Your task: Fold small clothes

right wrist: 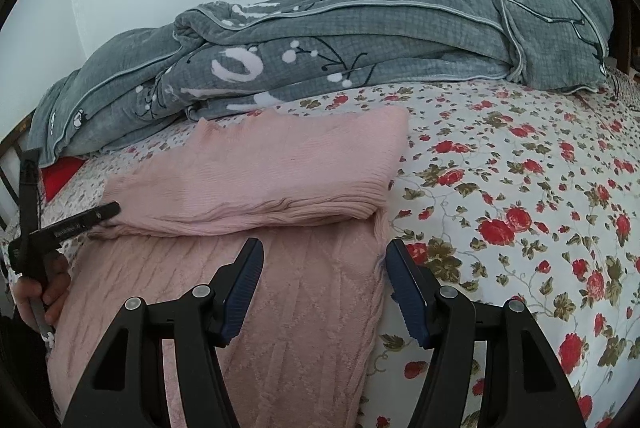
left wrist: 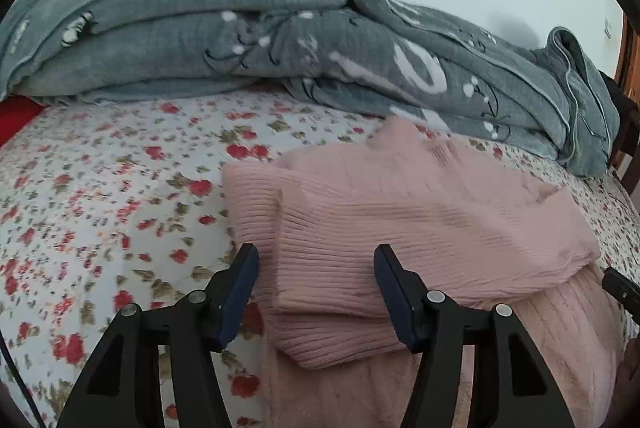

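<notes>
A pink knit sweater [left wrist: 420, 211] lies on the floral bedsheet [left wrist: 100, 187], with its far part folded back over the near part. My left gripper [left wrist: 316, 256] is open and empty, its fingers straddling the sweater's ribbed folded edge at the left side. My right gripper [right wrist: 324, 252] is open and empty over the sweater's [right wrist: 260, 167] right edge, just short of the fold line. The left gripper also shows in the right wrist view [right wrist: 76, 224] at the sweater's left edge, held by a hand.
A grey quilted blanket [left wrist: 280, 39] is heaped along the far side of the bed against the pale wall; it also shows in the right wrist view [right wrist: 360, 39]. A red item [left wrist: 16, 115] lies at the far left. Bare floral sheet [right wrist: 520, 207] spreads right of the sweater.
</notes>
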{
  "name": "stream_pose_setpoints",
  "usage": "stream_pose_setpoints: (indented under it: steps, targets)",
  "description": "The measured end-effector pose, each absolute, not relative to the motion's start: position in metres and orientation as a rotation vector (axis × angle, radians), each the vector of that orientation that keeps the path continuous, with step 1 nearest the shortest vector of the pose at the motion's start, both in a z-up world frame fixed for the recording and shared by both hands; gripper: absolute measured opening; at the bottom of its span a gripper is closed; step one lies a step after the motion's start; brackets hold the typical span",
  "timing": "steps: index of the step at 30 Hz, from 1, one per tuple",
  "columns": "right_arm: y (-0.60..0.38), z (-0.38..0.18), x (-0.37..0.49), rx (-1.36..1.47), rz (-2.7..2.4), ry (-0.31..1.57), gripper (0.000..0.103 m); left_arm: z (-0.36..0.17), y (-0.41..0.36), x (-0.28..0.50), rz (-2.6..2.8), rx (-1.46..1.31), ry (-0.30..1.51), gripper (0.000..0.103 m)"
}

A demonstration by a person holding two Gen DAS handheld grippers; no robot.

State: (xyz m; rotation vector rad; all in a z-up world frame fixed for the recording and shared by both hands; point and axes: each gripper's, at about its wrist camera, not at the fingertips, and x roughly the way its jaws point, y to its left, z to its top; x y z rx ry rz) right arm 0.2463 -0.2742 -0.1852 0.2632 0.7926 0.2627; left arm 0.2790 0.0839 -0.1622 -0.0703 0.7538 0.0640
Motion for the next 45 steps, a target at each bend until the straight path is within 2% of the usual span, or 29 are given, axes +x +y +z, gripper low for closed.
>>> stream_pose_setpoints:
  steps: [13,25,32,45]
  targets:
    - [-0.270,-0.175,0.231,0.252,0.264,0.733,0.063,-0.159,0.076,0.270,0.098,-0.022,0.703,0.058]
    - [-0.270,-0.171,0.226,0.227,0.222,0.707,0.063,-0.164,0.074,0.275,0.093,-0.018,0.740,0.058]
    - [-0.268,-0.167,0.222,0.206,0.217,0.682,0.069,-0.164,0.076,0.276,0.099,-0.029,0.739,0.058]
    - [-0.261,-0.153,0.208,0.167,0.253,0.601,0.069,-0.159,0.072,0.269,0.148,-0.005,0.702,0.060]
